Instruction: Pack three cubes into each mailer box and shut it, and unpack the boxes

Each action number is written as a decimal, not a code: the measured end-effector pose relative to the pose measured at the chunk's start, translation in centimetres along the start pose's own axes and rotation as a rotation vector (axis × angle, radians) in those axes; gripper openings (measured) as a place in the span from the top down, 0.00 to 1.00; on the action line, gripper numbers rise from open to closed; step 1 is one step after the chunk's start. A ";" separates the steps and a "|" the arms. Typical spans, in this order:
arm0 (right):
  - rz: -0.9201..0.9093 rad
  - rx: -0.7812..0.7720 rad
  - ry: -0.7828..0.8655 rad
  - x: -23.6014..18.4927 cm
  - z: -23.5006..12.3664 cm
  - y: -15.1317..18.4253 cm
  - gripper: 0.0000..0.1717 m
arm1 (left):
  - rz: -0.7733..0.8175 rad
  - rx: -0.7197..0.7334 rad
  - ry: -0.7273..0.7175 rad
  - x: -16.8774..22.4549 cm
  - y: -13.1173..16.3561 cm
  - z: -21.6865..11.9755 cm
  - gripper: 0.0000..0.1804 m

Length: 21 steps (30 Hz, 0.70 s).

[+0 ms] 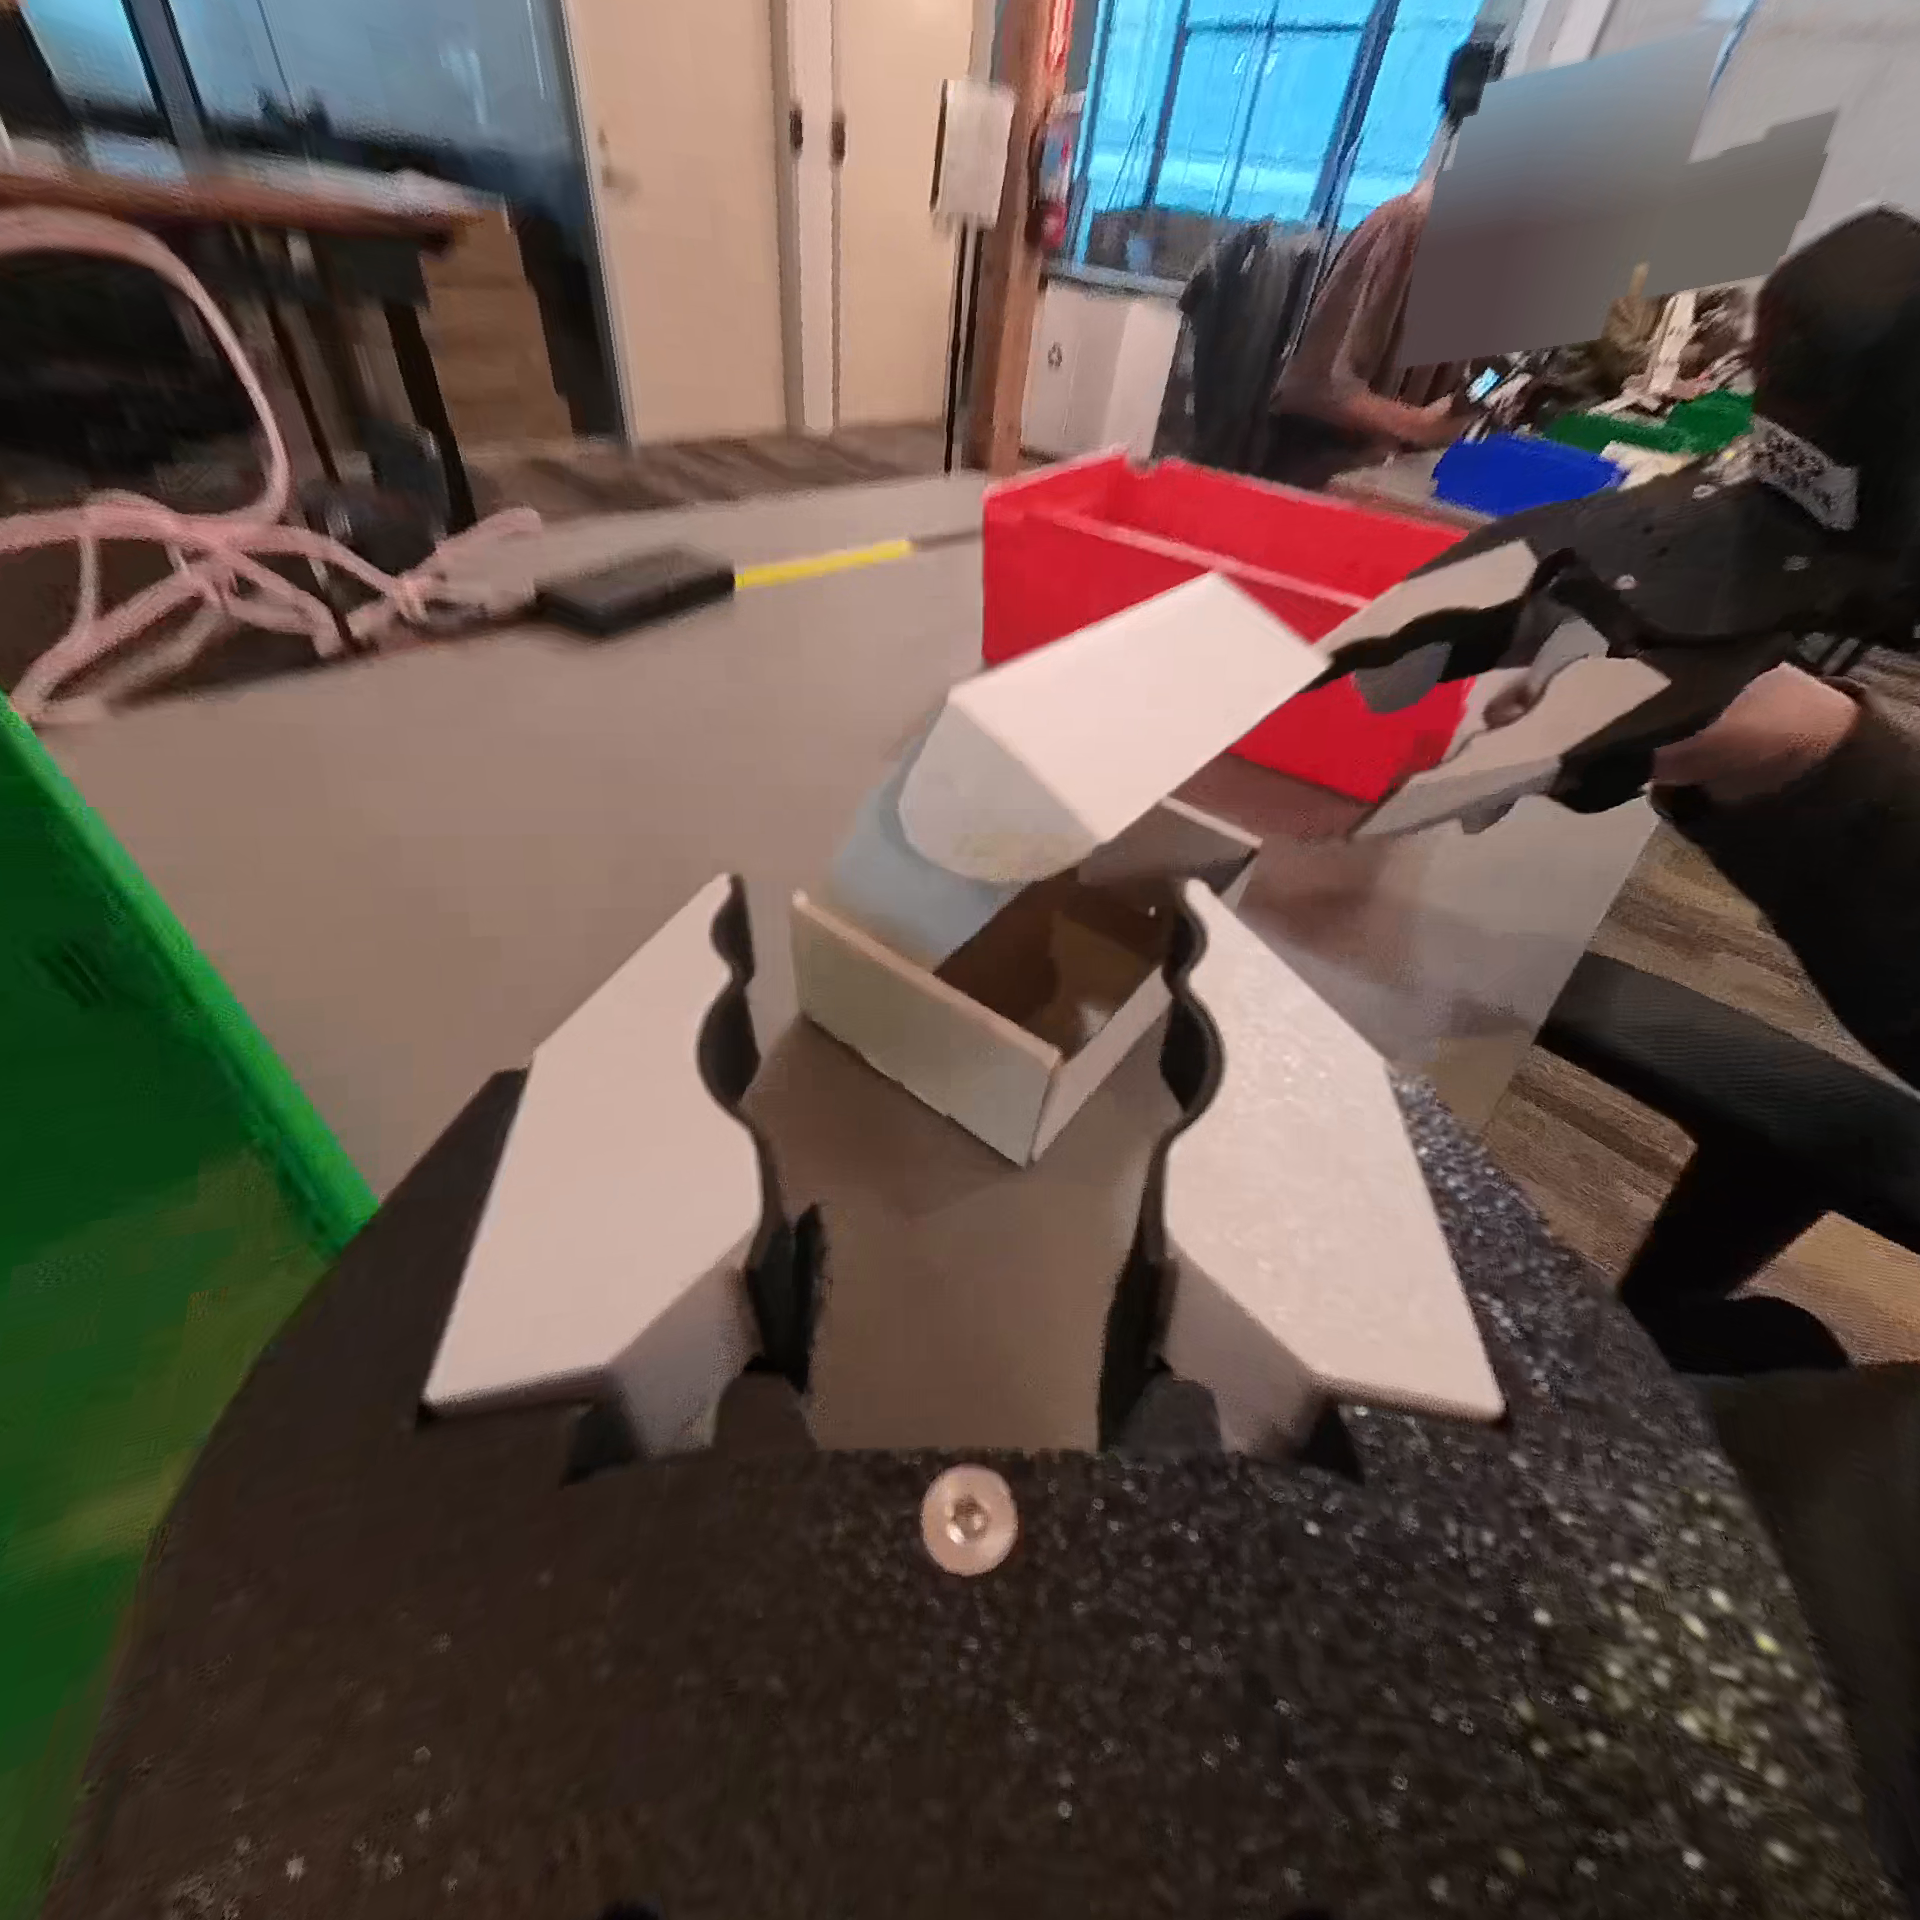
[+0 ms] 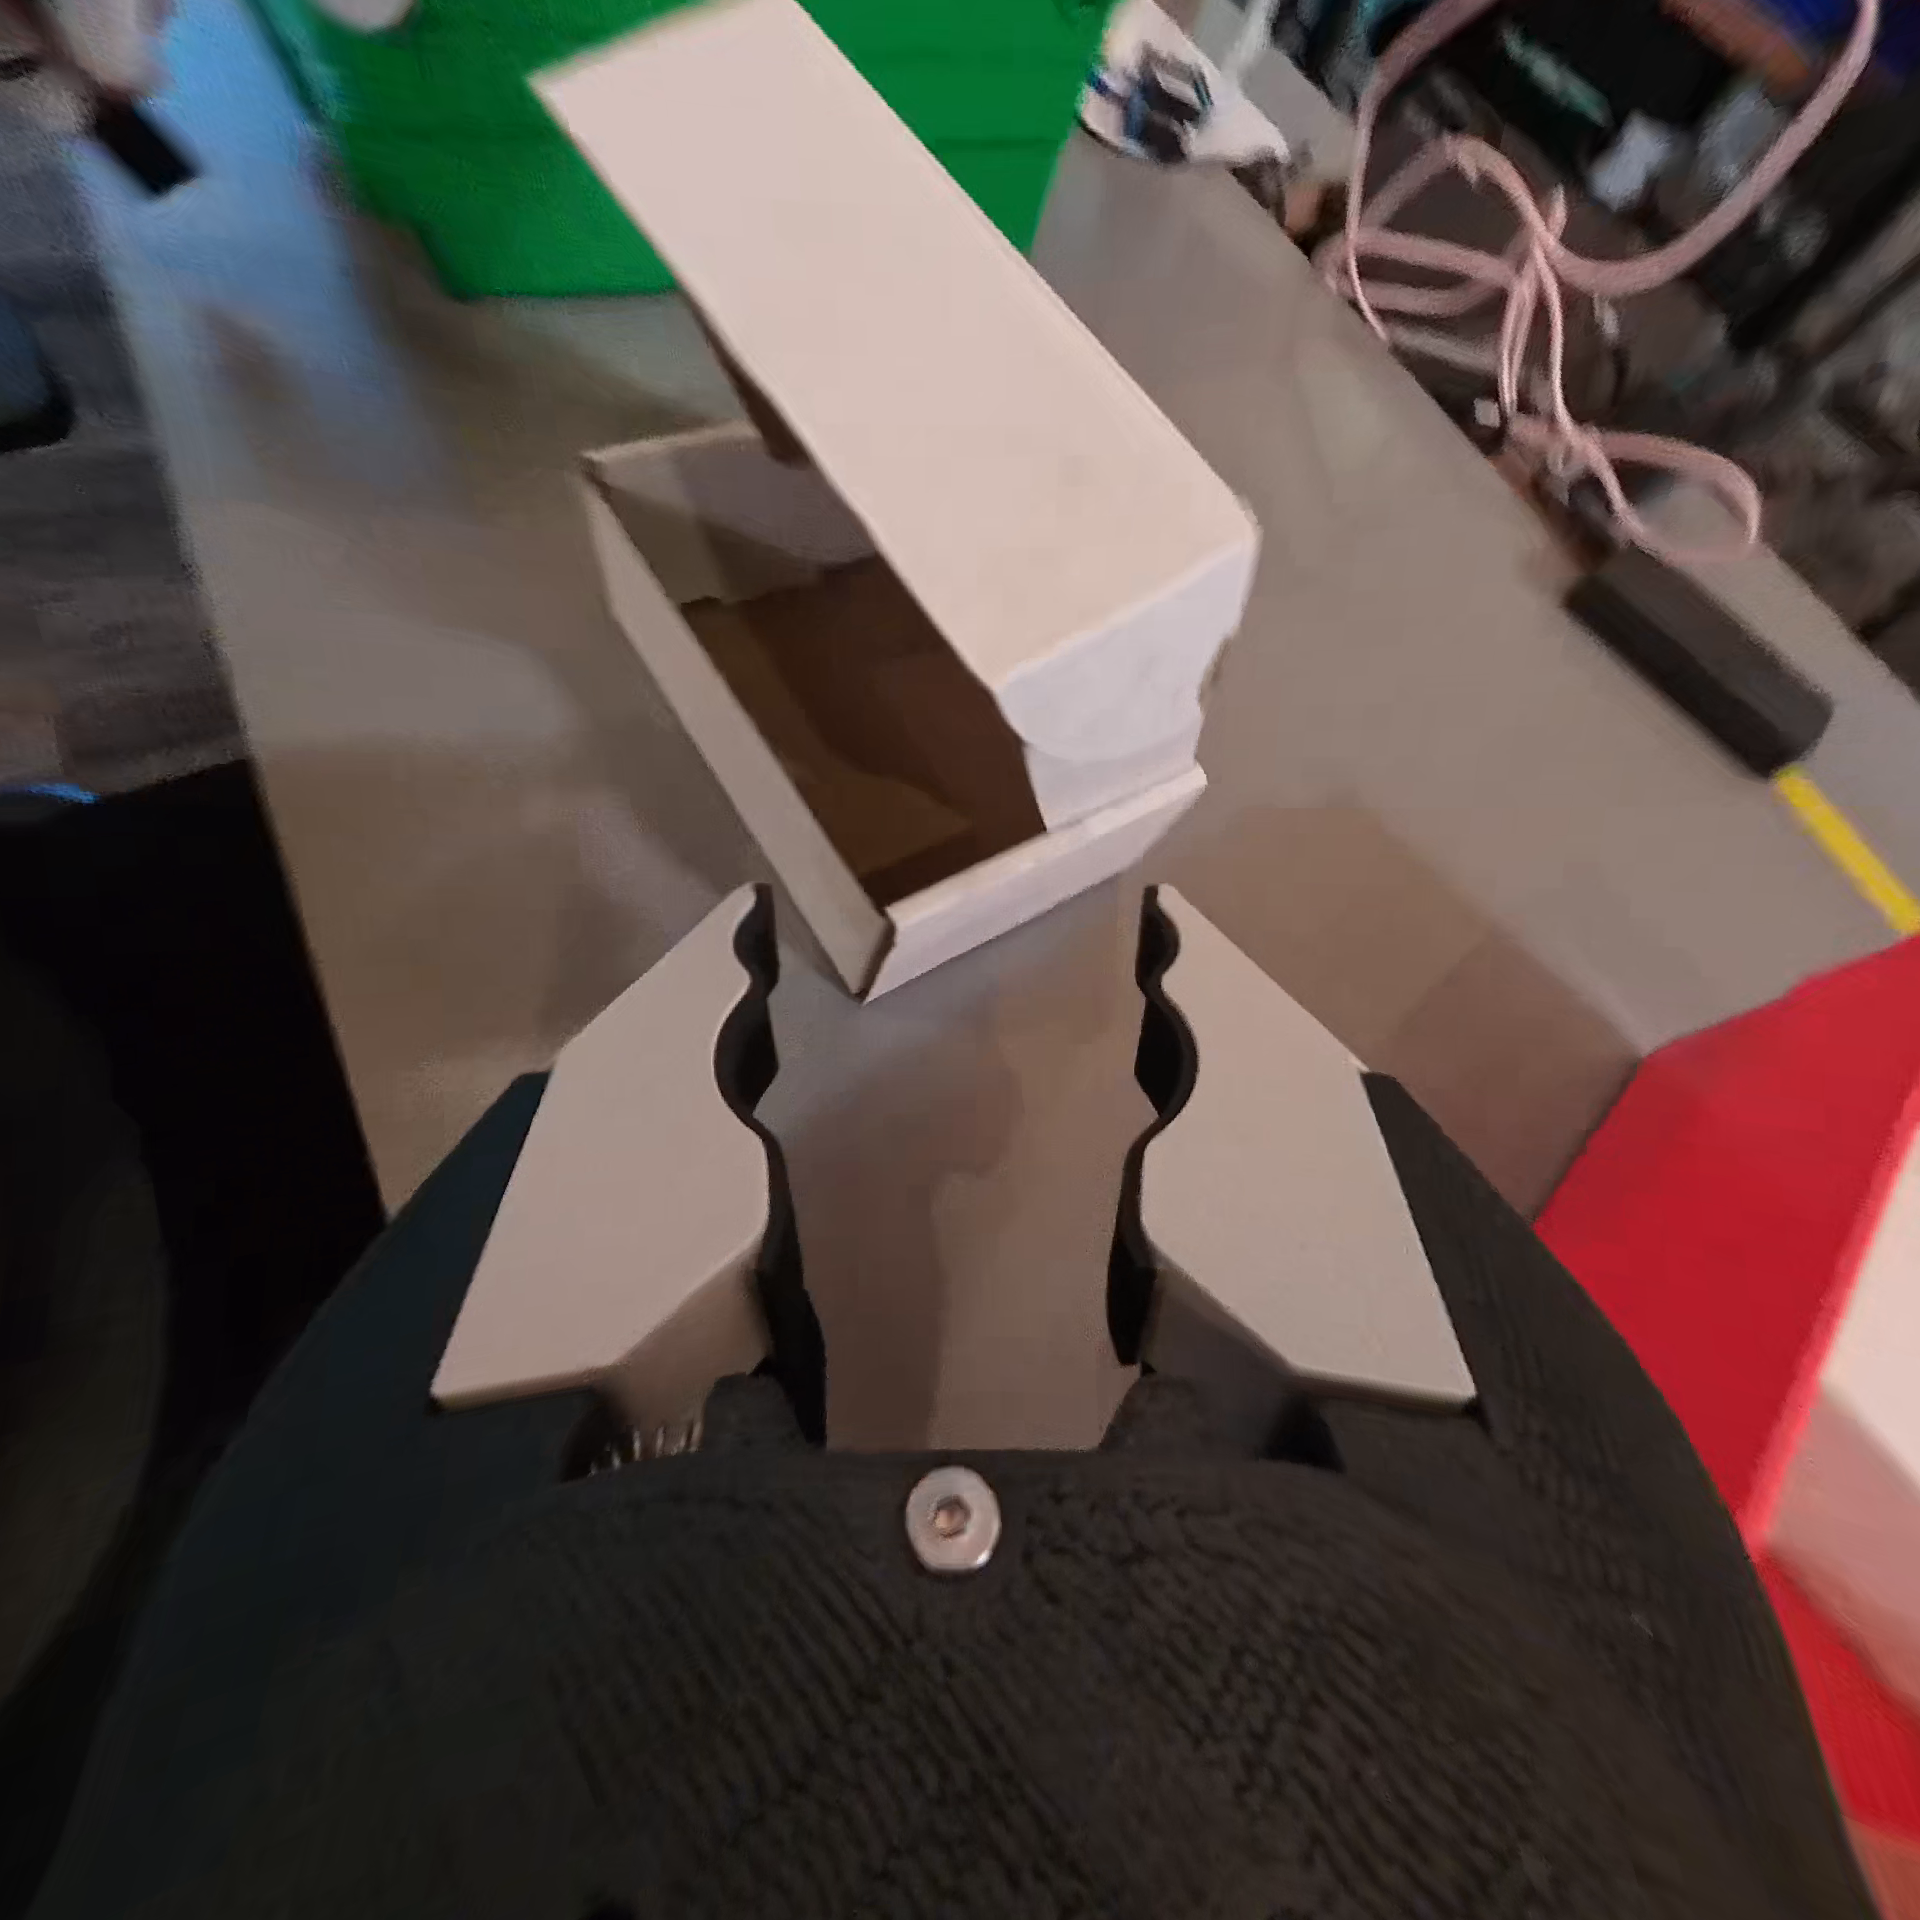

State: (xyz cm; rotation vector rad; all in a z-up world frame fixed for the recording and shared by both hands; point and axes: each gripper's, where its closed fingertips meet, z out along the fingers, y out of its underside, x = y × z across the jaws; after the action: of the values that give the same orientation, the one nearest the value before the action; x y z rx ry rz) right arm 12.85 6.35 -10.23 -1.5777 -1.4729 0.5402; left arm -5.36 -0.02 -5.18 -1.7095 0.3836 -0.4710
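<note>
A white mailer box (image 1: 914, 1023) stands on the grey table (image 1: 416, 831) with its lid (image 1: 1122, 707) half raised and tilted. Its brown inside shows no cubes. My left gripper (image 1: 961, 904) is open, with its fingertips at either side of the box's near end and not pressing on it. My right gripper (image 2: 956, 904) is open and holds nothing; the box's near corner (image 2: 997, 894) lies just ahead of its left fingertip (image 2: 743, 935). The lid (image 2: 883, 364) leans over the box. The right gripper also shows in the left wrist view (image 1: 1507, 665), next to the lid's far edge.
A red bin (image 1: 1195, 540) stands behind the box and also shows in the right wrist view (image 2: 1714, 1195). A green bin (image 1: 125, 1143) is close on my left. Pink cables (image 1: 208, 561) and a black device (image 1: 634, 587) lie at the table's far side. A person (image 1: 1818, 935) stands at the right.
</note>
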 end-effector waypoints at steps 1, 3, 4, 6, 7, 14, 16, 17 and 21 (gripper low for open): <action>-0.061 0.032 -0.006 -0.3 -0.7 -0.8 0.65 | 0.039 0.045 0.004 0.3 -1.1 -0.2 0.57; -0.149 0.112 0.063 0.4 -1.8 -3.1 0.76 | 0.080 0.138 -0.008 0.6 -3.1 -0.2 0.69; -0.174 0.159 0.095 0.7 -2.2 -4.3 0.81 | 0.074 0.176 -0.020 0.6 -3.9 0.1 0.78; -0.181 0.225 0.160 1.8 -2.4 -6.5 0.91 | 0.039 0.223 -0.058 0.0 -5.1 0.8 0.93; -0.178 0.235 0.194 2.5 -2.2 -7.2 0.95 | 0.021 0.221 -0.066 -0.3 -5.3 1.4 0.97; -0.096 0.177 0.226 5.9 1.2 -7.5 1.00 | 0.019 0.081 -0.030 -0.9 -4.3 5.7 1.00; -0.059 0.149 0.176 5.5 2.0 -6.6 1.00 | 0.040 0.023 -0.015 -0.6 -3.1 6.3 1.00; -0.046 0.144 0.154 5.2 2.1 -6.3 1.00 | 0.047 -0.006 -0.006 -0.4 -2.5 6.5 1.00; -0.040 0.081 0.079 3.5 2.6 -4.4 1.00 | 0.011 -0.106 0.031 0.0 0.1 6.7 1.00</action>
State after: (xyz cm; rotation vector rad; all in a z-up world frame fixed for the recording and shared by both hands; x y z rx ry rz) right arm 8.96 10.04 -7.06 -1.4874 -1.4033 0.5023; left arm -1.97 5.61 -6.32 -1.8031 0.4471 -0.4767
